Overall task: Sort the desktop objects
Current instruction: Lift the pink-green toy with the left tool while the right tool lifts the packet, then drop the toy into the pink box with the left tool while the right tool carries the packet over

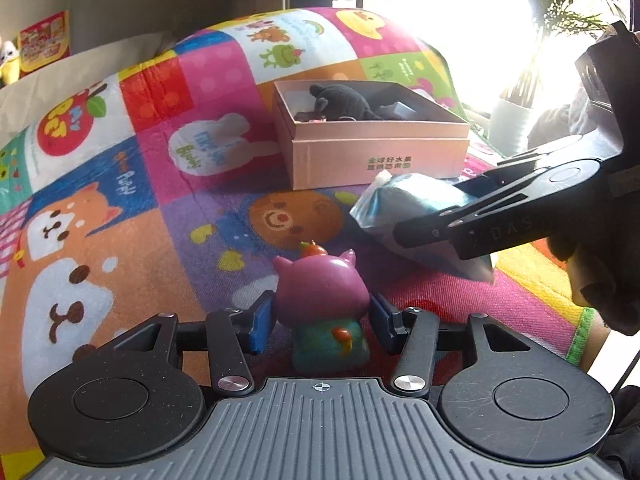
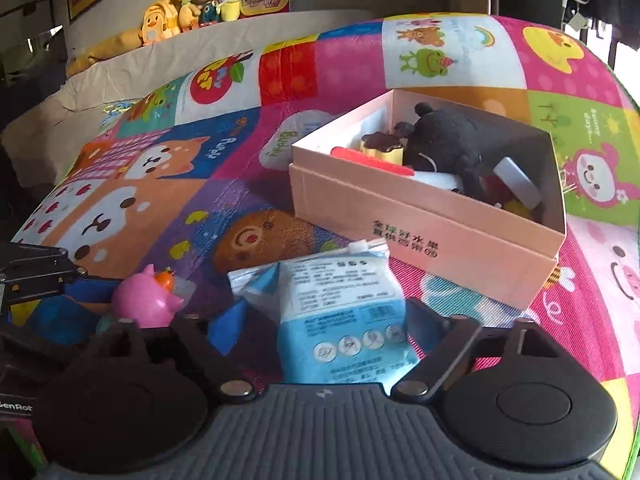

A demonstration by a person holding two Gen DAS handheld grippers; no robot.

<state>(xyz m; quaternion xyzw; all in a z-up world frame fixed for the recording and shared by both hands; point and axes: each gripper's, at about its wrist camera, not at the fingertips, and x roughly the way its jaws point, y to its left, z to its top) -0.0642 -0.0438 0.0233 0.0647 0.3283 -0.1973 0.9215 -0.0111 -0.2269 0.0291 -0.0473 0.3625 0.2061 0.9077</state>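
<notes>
A pink pig figurine [image 1: 320, 300] with a teal body stands on the colourful mat between the blue pads of my left gripper [image 1: 320, 320]; the jaws stand around it with small gaps on both sides. It also shows in the right wrist view [image 2: 146, 300]. My right gripper [image 2: 320, 328] is around a blue and white packet [image 2: 340, 320], which lies between its fingers; in the left wrist view the fingers [image 1: 460, 232] appear pressed on the packet [image 1: 400, 208]. A pink cardboard box [image 2: 420, 236] holds a black plush toy [image 2: 448, 140] and other small items.
The patchwork cartoon mat [image 1: 140, 200] covers the surface. The box [image 1: 376, 160] sits beyond both grippers. Plush toys [image 2: 192, 4] line a ledge at the back. A potted plant [image 1: 516, 112] stands at the right by a bright window.
</notes>
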